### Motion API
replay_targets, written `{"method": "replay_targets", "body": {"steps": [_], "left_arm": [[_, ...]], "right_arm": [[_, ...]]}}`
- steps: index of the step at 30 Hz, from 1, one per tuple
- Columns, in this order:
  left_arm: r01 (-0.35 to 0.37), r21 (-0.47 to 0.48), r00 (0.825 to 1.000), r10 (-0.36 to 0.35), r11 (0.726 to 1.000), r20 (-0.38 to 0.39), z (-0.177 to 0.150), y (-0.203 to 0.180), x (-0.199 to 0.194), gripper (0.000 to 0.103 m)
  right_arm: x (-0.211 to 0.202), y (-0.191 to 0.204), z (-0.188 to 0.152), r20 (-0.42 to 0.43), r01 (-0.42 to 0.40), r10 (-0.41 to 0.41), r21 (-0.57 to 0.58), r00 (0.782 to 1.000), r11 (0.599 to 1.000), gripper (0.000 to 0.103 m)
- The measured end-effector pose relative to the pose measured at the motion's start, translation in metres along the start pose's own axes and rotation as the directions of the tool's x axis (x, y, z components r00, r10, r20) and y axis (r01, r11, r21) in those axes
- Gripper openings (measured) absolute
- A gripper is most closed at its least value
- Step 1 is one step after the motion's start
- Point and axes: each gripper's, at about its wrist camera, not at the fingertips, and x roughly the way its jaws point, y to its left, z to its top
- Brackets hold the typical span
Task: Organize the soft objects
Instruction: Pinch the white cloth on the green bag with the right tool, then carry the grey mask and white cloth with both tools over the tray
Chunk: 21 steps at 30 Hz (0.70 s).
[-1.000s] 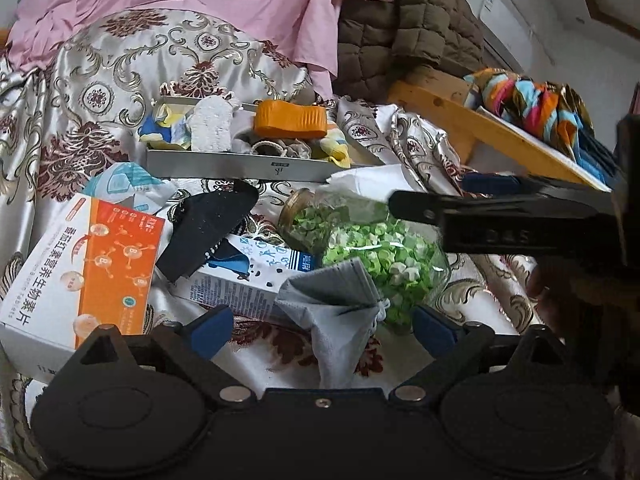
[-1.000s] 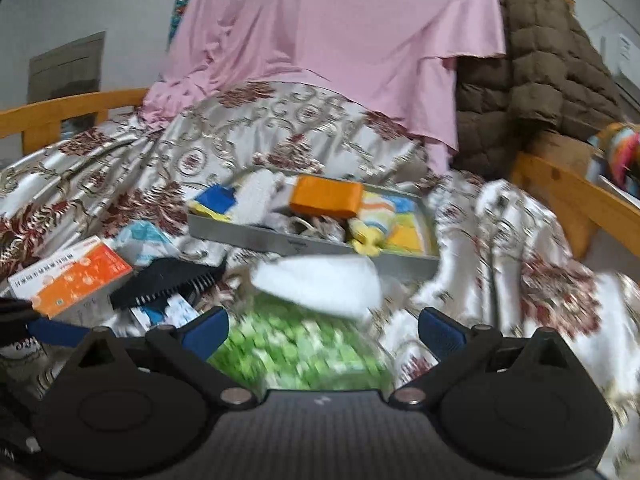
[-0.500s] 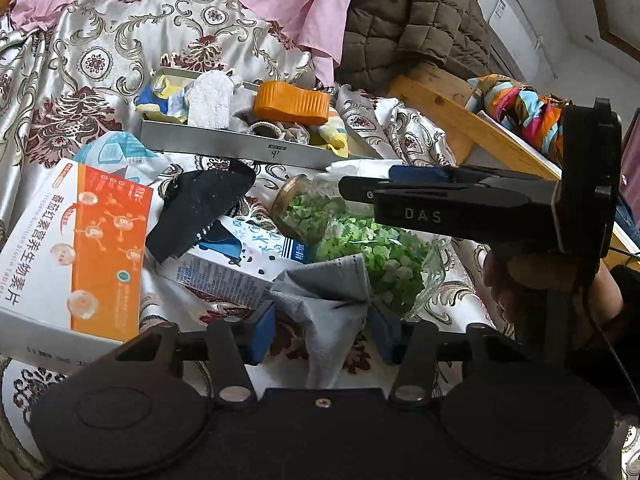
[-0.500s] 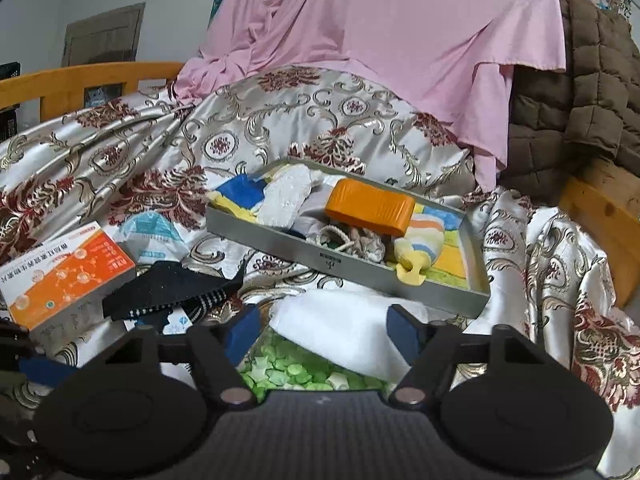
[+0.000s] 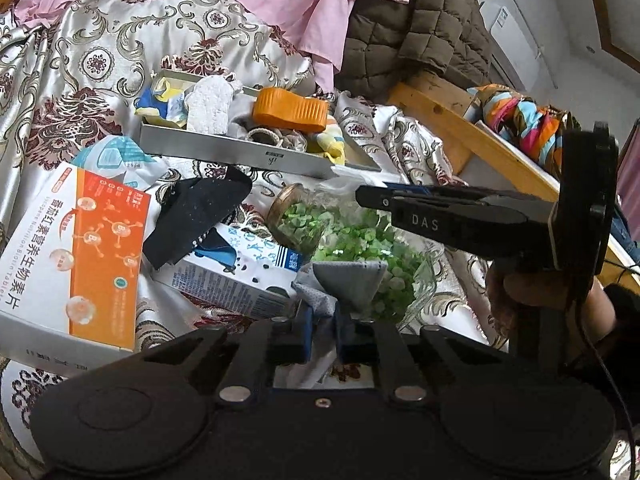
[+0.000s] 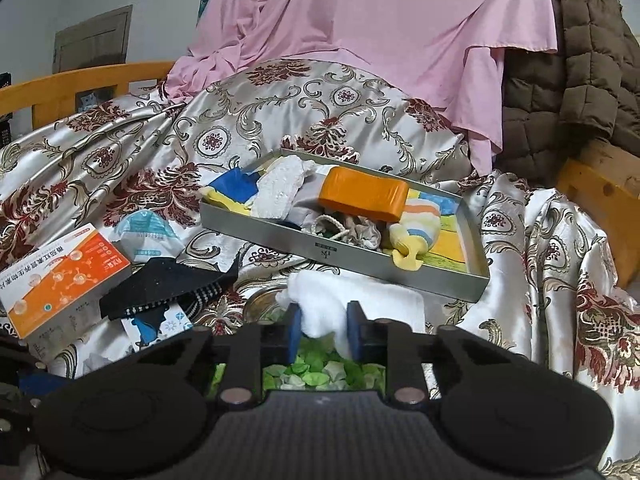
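Both jaws just closed: left gripper (image 5: 323, 332) pinches grey cloth (image 5: 344, 284) bottom-centre, right gripper (image 6: 323, 332) pinches white cloth (image 6: 360, 300), with the metal tray (image 6: 340, 258) just beyond, mid-frame, nearer the right.

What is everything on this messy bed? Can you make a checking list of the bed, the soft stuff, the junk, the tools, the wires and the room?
Surface: patterned satin bedspread, rumpled.
Job's things: metal tray holding an orange sponge, a striped sock and other soft items; grey cloth; white cloth.
Clutter: orange-and-white box, blue-and-white carton, black sock, glass jar of green paper stars lying on its side.
Grippers: left tool has just closed, pinching the grey cloth; right tool has just closed, pinching the white cloth.
Cables: thin black wire beside the right hand.
Surroundings: pink sheet, brown quilted coat, wooden bed frame.
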Motion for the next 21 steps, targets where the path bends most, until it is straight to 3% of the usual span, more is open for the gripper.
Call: {"method": "replay_targets", "body": {"steps": [2, 13, 21], "left_arm": [[-0.005, -0.004, 1.000, 0.005, 1.000, 0.003, 0.003, -0.001, -0.002, 0.009], [-0.034, -0.024, 0.995, 0.036, 0.999, 0.092, 0.029, -0.003, -0.025, 0.009], [-0.084, -0.101, 0.972, 0.103, 0.991, 0.210, 0.077, 0.016, -0.028, 0.009]], "right_arm": [[-0.002, -0.001, -0.001, 0.006, 0.002, -0.002, 0.010, 1.000, 1.000, 0.015], [-0.026, -0.010, -0.005, 0.044, -0.025, 0.023, 0.059, 0.999, 0.998, 0.014], [-0.034, -0.025, 0.030, 0.084, -0.056, 0.049, 0.085, 0.995, 0.995, 0.014]]}}
